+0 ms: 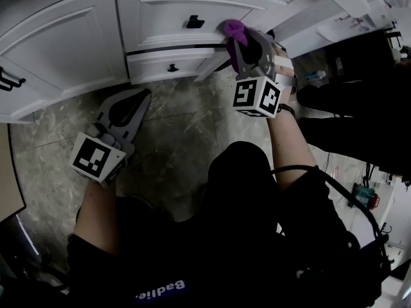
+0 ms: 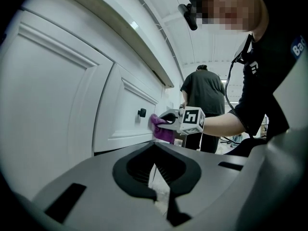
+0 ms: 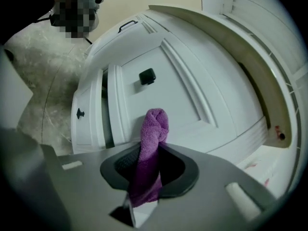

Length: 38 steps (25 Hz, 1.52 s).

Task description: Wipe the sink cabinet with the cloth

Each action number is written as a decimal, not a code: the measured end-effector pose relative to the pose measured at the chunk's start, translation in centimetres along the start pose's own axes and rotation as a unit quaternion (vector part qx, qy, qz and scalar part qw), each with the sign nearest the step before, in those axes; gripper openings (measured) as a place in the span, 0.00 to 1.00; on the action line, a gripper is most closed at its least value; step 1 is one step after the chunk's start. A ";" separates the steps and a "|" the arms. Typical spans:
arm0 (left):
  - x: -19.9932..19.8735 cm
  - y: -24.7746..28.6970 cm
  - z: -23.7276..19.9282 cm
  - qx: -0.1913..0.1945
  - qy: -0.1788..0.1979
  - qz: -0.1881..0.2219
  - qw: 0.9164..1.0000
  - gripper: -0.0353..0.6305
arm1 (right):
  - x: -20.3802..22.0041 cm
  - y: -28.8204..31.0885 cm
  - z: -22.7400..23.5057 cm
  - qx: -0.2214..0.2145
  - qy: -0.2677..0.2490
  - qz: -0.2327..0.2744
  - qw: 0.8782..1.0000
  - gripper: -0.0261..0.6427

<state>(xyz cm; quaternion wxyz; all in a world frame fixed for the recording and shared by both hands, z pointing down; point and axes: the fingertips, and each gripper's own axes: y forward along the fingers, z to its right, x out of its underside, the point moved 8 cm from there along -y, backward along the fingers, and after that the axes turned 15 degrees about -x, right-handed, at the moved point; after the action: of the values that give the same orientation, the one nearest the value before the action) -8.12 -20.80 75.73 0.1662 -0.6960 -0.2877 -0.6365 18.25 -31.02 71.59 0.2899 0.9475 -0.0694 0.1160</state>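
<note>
A purple cloth is bunched up in my right gripper, whose jaws are shut on it. The cloth's tip touches the white sink cabinet on its upper drawer front, just right of the black knob. My left gripper hangs low over the floor, away from the cabinet, jaws shut with nothing between them.
A lower drawer with a small black knob stands slightly pulled out. A cabinet door with a black handle is at left. The floor is marbled tile. Another person stands behind my right arm. Dark equipment sits at right.
</note>
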 end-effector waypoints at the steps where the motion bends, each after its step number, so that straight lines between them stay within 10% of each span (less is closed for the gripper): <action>1: 0.1 0.0 0.0 0.001 0.001 0.000 1.000 0.04 | 0.4 0.5 -0.7 -0.014 0.003 -0.007 1.000 0.15; 13: 0.3 0.2 -0.3 0.005 -0.014 0.002 1.000 0.04 | 2.9 4.6 -8.1 -0.132 0.031 -0.061 0.989 0.15; 20: -1.4 0.0 2.7 0.020 0.043 -0.012 0.999 0.04 | 0.2 1.0 -10.3 -0.198 0.045 -0.047 0.978 0.15; 29: 0.0 -5.7 10.0 -0.012 -0.068 -0.049 0.996 0.04 | -6.0 -9.4 -7.3 -0.342 0.044 -0.027 0.938 0.15; 38: -17.5 -18.4 12.3 -0.108 -0.070 -0.062 0.990 0.04 | -11.0 -24.1 4.1 -0.365 0.079 -0.001 0.928 0.15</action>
<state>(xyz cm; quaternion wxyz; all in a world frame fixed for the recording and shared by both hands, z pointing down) -10.09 -2.47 54.42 0.0293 -0.7333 -0.2707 -0.6230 13.12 -12.82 52.59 0.6202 0.7641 -0.0830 0.1567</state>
